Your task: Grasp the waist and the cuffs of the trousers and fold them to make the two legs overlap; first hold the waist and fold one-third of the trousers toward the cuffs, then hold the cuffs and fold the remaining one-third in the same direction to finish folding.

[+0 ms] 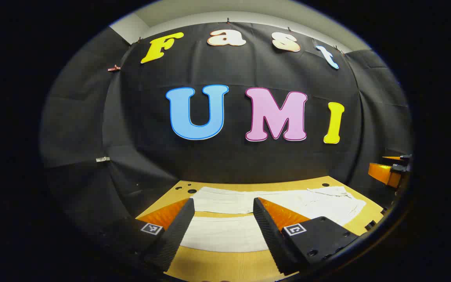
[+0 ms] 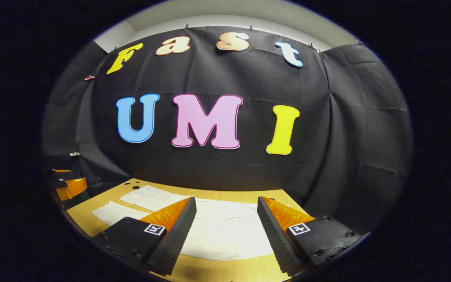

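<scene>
Trousers (image 1: 225, 235) of pale, off-white cloth lay flat on the yellow wooden desk (image 1: 225, 266), spread lengthwise along it with the two legs side by side and a strip of bare wood showing between them. In the left gripper view the crumpled, wider end, probably the waist, sat toward the desk's far right corner, while the legs ran off toward the left side. In the right gripper view the same garment (image 2: 225, 235) stretched from under the tongs out to the desk's far left corner, where the leg ends lay.

Left tongs (image 1: 222, 223) hung above the near leg, released, fingers set wide apart and touching no cloth. Right tongs (image 2: 225, 227) hovered over the broad part of the cloth near the desk's front edge, likewise spread wide and empty. Each view caught the other tool at its outer margin, well apart from its own.

Judging by the flat, unfolded layout, no fold had been made. The spread fingers and the raised poses at opposite ends suited a coming descent onto waist and cuffs, so that one leg could be carried over the other.
</scene>
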{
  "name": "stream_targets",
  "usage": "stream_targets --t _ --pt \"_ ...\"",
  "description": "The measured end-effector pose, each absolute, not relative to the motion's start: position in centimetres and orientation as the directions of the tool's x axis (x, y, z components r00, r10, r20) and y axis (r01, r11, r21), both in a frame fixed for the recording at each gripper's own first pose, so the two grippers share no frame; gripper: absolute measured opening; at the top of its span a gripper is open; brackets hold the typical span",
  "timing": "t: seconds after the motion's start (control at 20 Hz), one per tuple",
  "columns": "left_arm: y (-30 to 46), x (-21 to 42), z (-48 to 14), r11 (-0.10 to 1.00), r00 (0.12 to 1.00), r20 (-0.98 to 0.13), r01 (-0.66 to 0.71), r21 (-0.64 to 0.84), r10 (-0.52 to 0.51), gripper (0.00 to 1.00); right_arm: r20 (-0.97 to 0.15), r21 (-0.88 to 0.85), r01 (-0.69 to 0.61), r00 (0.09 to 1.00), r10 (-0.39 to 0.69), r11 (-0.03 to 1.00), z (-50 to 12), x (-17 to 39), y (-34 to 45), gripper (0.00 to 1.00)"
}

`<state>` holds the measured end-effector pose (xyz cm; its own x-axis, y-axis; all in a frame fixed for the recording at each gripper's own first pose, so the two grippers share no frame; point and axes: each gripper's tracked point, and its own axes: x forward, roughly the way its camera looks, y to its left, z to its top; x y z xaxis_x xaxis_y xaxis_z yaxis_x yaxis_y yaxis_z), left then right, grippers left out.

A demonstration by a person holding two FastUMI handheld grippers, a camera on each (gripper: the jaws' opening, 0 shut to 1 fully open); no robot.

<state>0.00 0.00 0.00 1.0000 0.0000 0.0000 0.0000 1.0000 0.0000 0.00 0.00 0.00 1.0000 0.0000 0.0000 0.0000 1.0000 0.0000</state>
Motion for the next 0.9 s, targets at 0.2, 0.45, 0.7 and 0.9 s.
stream_targets --t 0.2,0.45,0.7,0.9 --pt "-0.8 0.7 -0.8 1.000 0.999 -0.025 0.024 0.017 -0.024 0.96 -0.006 -0.006 0.016 1.000 -0.016 1.000 -0.2 0.8 -1.1 0.98" --pt "-1.4 1.3 -1.2 0.999 0.998 -0.040 0.040 0.017 -0.039 0.96 -0.017 -0.034 0.033 0.999 -0.034 0.999 -1.0 1.6 -2.4 0.97" --pt "-1.5 1.8 -1.3 0.999 0.998 -0.046 0.035 0.019 -0.034 0.96 -0.030 -0.048 0.030 0.999 -0.031 0.998 -1.6 2.0 -3.0 0.98" --pt "-1.4 1.8 -1.8 0.999 0.998 -0.053 0.028 0.016 -0.027 0.96 -0.044 -0.088 0.019 0.999 -0.023 0.996 -2.3 2.6 -3.6 0.98"
